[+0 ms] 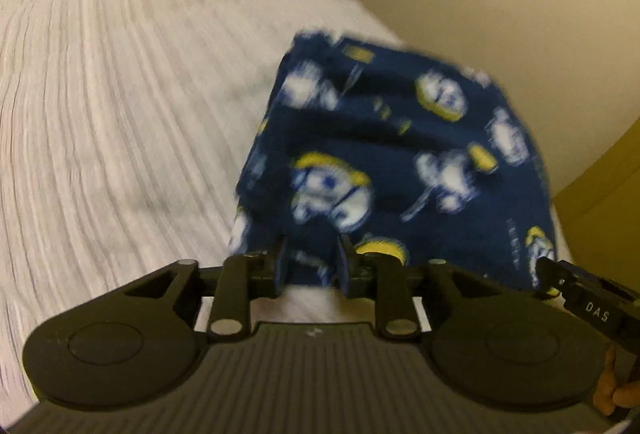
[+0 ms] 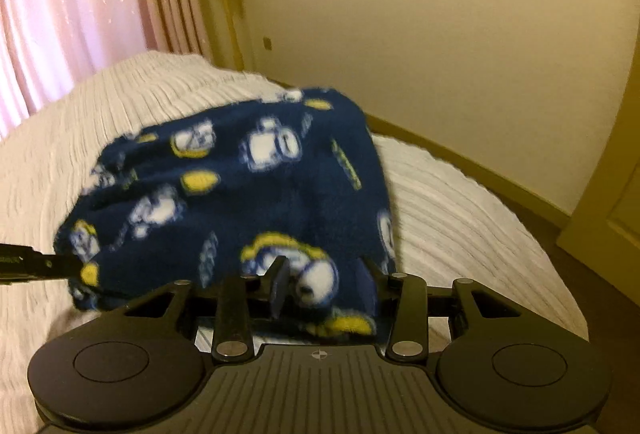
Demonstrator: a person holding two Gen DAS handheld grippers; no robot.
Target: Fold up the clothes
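Observation:
A navy fleece garment (image 1: 400,153) printed with white and yellow figures is bunched and raised over the white ribbed bedspread (image 1: 120,93). My left gripper (image 1: 312,268) is shut on the garment's near edge, with fabric between its fingers. The right gripper (image 1: 550,276) enters from the right and pinches the garment's right corner. In the right wrist view the garment (image 2: 240,193) fills the middle, and my right gripper (image 2: 324,286) is shut on its lower edge. The left gripper (image 2: 74,268) holds the garment's left corner there. Both views are motion-blurred.
The bedspread (image 2: 460,213) drops off at the right toward a dark floor. A pink curtain (image 2: 60,13) hangs at the back left, by a cream wall (image 2: 440,33). A wooden door (image 2: 616,193) stands at the right. A hand (image 1: 616,394) shows at the lower right.

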